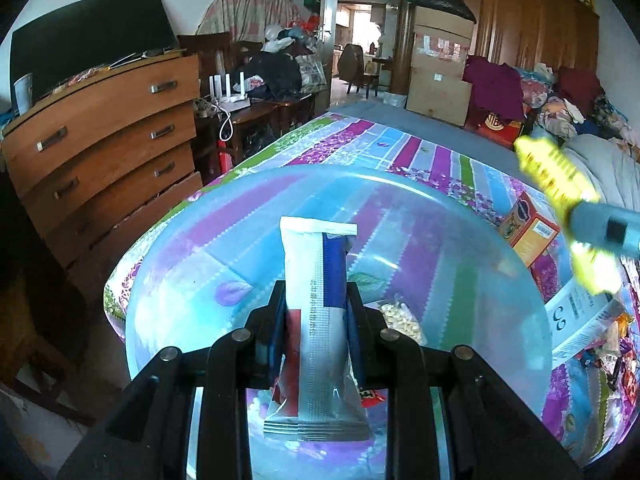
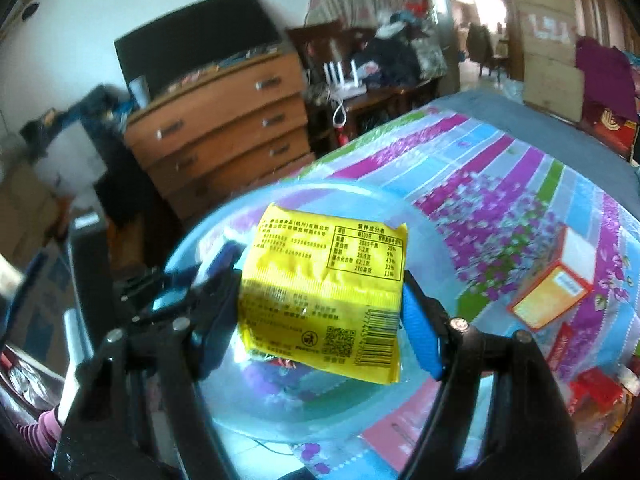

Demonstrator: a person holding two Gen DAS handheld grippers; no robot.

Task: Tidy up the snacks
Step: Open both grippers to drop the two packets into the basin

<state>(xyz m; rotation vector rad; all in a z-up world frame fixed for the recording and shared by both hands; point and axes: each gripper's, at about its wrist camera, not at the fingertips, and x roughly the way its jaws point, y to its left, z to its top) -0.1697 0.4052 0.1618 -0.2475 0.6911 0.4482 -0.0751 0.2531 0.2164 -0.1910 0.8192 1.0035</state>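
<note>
My left gripper [image 1: 316,300] is shut on a white, red and blue snack packet [image 1: 316,320], held upright over a clear bluish plastic basin [image 1: 200,280] on the bed. A small bag of pale nuts [image 1: 400,316] lies in the basin. My right gripper [image 2: 320,292] is shut on a yellow snack packet [image 2: 324,292], held above the same basin [image 2: 280,408]. The yellow packet and right gripper show blurred at the right edge of the left wrist view [image 1: 560,184]. The left gripper shows at the left of the right wrist view [image 2: 192,280].
An orange and white box [image 1: 528,232] [image 2: 556,284] lies on the striped floral bedspread [image 1: 400,148] right of the basin. More red snack packs [image 2: 592,384] lie nearby. A wooden dresser [image 1: 104,136] stands left of the bed.
</note>
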